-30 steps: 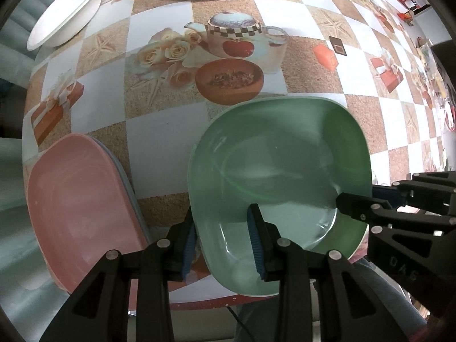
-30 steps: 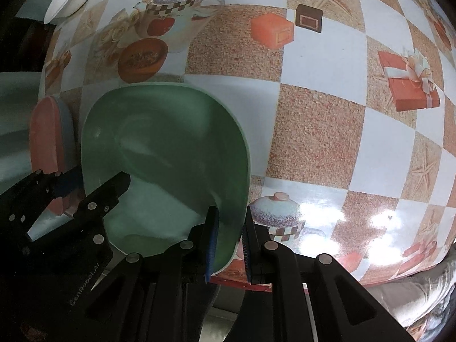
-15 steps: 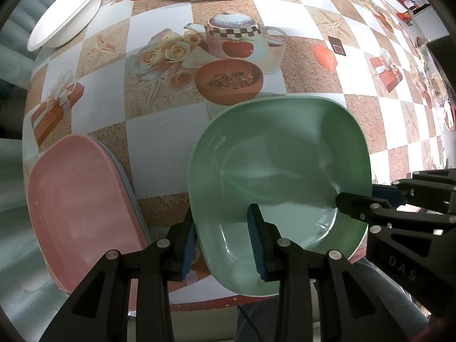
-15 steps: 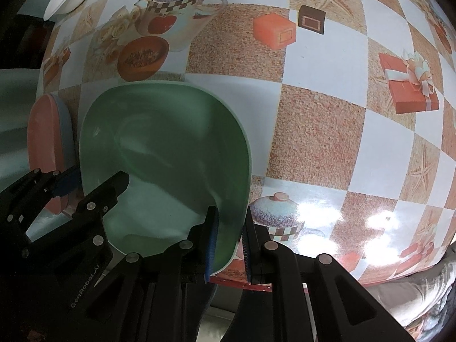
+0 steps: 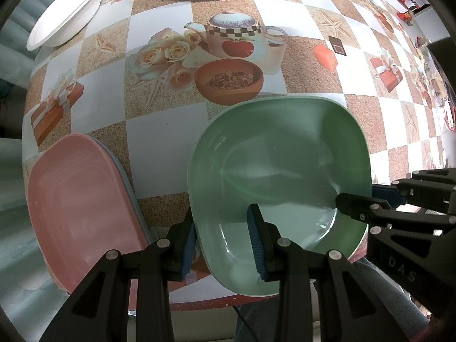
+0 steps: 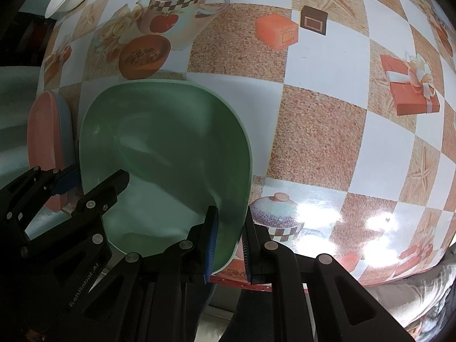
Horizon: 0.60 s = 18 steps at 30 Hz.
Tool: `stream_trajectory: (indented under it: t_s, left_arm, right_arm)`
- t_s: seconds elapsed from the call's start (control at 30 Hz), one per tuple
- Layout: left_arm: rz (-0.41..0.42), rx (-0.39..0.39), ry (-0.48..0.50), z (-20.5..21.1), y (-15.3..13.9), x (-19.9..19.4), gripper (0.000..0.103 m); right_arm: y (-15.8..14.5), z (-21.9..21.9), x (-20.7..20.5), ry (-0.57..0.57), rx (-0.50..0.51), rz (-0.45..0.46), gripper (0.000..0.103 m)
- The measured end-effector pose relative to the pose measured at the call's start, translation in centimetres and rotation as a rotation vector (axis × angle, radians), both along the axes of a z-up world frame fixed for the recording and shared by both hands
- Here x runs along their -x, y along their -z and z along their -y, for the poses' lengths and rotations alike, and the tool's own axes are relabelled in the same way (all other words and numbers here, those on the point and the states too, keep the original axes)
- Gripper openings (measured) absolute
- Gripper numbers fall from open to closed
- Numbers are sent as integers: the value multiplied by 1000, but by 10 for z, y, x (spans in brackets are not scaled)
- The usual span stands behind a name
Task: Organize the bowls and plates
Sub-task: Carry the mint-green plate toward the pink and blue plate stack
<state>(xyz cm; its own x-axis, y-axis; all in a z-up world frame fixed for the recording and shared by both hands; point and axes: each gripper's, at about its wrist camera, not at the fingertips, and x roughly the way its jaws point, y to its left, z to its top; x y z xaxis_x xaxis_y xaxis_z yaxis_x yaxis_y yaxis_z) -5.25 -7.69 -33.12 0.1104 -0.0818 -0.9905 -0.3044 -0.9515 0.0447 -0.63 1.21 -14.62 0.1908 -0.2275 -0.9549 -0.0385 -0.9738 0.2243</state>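
Apparently two white bowls (image 5: 65,11), one green plate (image 5: 285,154).

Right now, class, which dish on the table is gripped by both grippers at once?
The green square plate: the left gripper and right gripper both clamp its rim. The pink plate and white bowls lie untouched.

Stacked plates (image 5: 82,213) left of bowl (image 5: 279,176)
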Motion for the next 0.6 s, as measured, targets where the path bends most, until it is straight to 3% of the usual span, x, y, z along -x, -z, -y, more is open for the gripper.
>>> stream_trajectory:
  t_s: [0.33, 0.6]
  left_arm:
    - [26, -6, 0, 1, -3, -10, 35]
    - [-28, -33, -33, 12, -34, -10, 35]
  right_arm:
    - [-12, -12, 5, 39, 10, -3, 17]
    - [-43, -11, 15, 24, 18, -50, 17]
